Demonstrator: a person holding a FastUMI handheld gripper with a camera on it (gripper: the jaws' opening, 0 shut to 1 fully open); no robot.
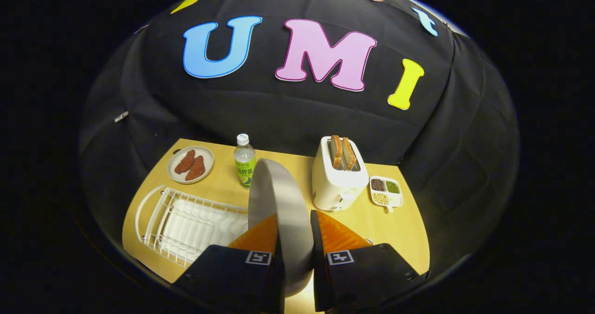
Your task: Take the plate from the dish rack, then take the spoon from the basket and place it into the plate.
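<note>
Gripper (pixel 294 239) fingers clamped on grey plate (pixel 279 211), held edge-on, upright, as it stood in white dish rack (pixel 186 225); rack empty, plate likely lifted clear.

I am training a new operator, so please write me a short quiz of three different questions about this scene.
1. True or false: the gripper is shut on the plate, which stands on edge between its fingers.
2. Multiple choice: what stands just right of the held plate, beyond the fingers? A) the toaster with two bread slices B) a kettle C) a pan
3. Fill in: the green-labelled bottle stands between the toaster and a small dish holding two pieces of ____.

Key: 1 true; 2 A; 3 meat. The dish rack lies to the left of the fingers.
</note>
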